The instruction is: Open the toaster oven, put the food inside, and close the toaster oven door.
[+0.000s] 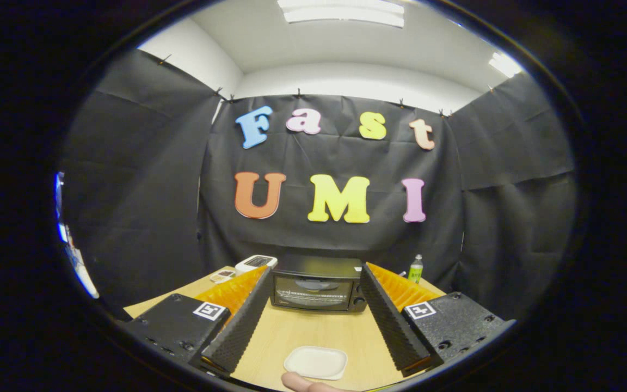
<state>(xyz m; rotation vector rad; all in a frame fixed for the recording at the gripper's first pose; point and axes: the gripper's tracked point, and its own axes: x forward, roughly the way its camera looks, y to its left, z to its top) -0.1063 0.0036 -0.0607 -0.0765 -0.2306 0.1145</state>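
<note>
Two fingers of the gripper [313, 283] stand spread wide, grasping nothing, framing the closed toaster oven [318, 284] beyond a white tray [315, 362] on the table [313, 332].

a recording booth set up in an office-like room: black cloth [145, 179] hangs clipped on three sides, with white walls and ceiling light panels [340, 12] above. a wooden table [313, 332] carries kitchen props, a toaster oven [316, 283], a small white tray [316, 362], a green bottle [415, 269].

Gripper-mounted fisheye, facing toaster oven [318, 284]
</note>
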